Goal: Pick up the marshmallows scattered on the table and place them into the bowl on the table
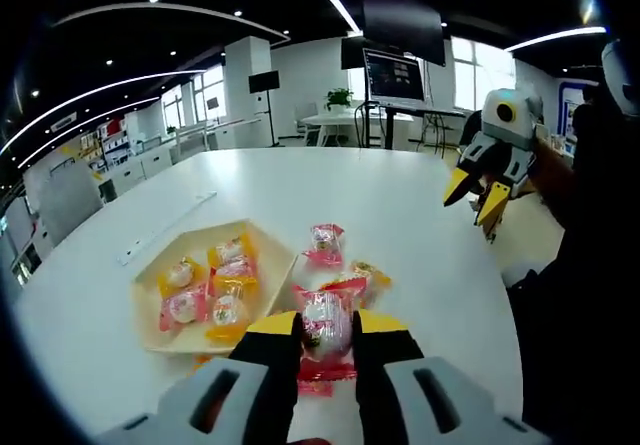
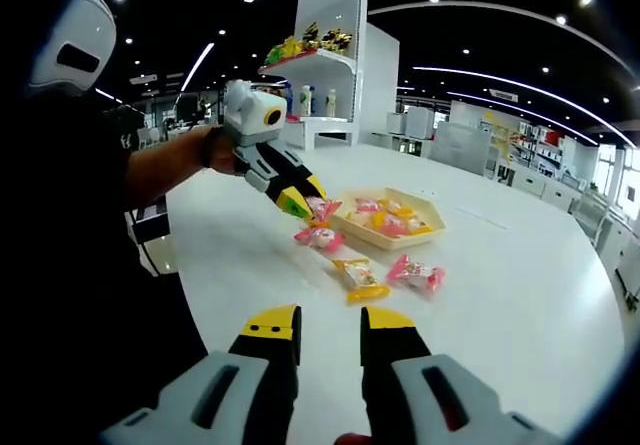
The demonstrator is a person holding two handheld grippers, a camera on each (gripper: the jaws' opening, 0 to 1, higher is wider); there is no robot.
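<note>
So the left tool (image 1: 327,343) is clamped on a pink-wrapped marshmallow (image 1: 327,322), pinched between its yellow tips just beside the bowl (image 1: 268,243), on the side nearest the person. From the right gripper view you can see it's holding the candy by the wrapper, a bit above the worktop (image 2: 520,295).

Right tool (image 2: 330,325) has its tips apart with nothing between them, hanging well back from the bowl over bare worktop.

The bowl (a shallow hexagon tray, really) already has several wrapped pieces in it. Three are loose outside it: a pink one (image 2: 320,237) below the left tool, a yellow one (image 2: 358,277) and another pink one (image 2: 417,273), all near the bowl's rim.

What I'd worry about:
- The grip looks like it's mostly on crinkly wrapper, so the piece could slide out on the way over and land among the loose ones.
- The bowl is shallow and looks light. If the tool clips the rim going in, I reckon it skids or tips and spills what's inside.
- Dropping from too high, the piece may bounce off the pile and back out (those wrappers are slippery).
- Both tools heading for the same loose pieces could bump each other.
</note>
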